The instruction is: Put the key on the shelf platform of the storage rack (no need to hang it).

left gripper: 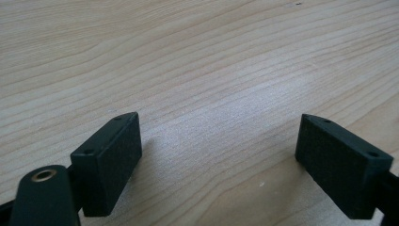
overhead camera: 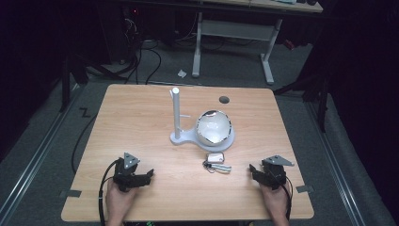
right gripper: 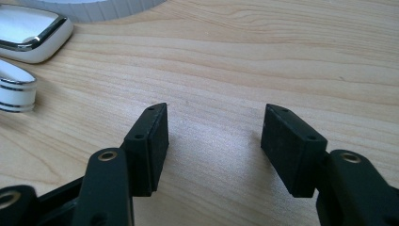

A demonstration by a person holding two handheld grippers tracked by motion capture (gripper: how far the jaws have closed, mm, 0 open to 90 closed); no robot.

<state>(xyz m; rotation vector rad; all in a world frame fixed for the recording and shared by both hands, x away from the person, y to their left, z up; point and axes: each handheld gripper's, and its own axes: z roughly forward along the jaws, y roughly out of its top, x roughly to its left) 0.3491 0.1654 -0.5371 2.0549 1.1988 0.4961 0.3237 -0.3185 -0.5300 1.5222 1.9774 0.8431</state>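
A white stand [overhead camera: 176,113] with an upright post and a short side peg rises from a white base near the table's middle. A shiny round bowl [overhead camera: 213,127] rests on that base. In front of it lies a white key fob [overhead camera: 216,157] with a keyring [overhead camera: 219,167]; the fob [right gripper: 28,29] is at the top left of the right gripper view. My left gripper [overhead camera: 149,174] rests open near the front left, with bare wood between its pads [left gripper: 113,155]. My right gripper [overhead camera: 254,170] rests open at the front right, a short way right of the keys.
The wooden table [overhead camera: 141,117] has a round cable hole [overhead camera: 224,100] at the back. Beyond it on the dark floor stand a white desk frame [overhead camera: 235,33] and loose cables.
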